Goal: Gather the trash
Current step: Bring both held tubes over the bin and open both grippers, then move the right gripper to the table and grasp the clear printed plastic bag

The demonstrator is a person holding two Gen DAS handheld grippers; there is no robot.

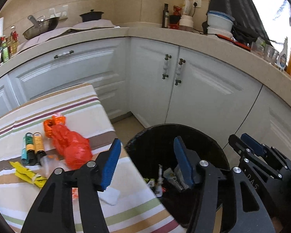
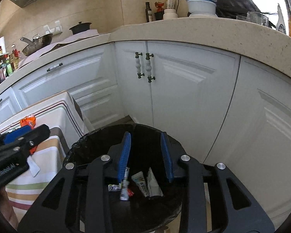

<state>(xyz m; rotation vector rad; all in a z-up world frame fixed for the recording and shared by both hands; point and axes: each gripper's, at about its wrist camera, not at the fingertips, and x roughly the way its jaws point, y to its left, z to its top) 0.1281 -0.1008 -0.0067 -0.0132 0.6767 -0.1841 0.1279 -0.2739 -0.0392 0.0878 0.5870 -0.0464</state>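
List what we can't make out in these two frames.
- Bin depth: both views, black liner swallows the bottom.
- Wrapper labels in the bin: right wrist view, too small to read.
- White scrap on the striped tablecloth: left wrist view, left gripper finger covers part.
- Right gripper: open, nothing between the fingers.

Left hand-held gripper (image 1: 145,159): jaws spread wide, empty | Right hand-held gripper (image 2: 147,155): jaws parted, empty, angled downward
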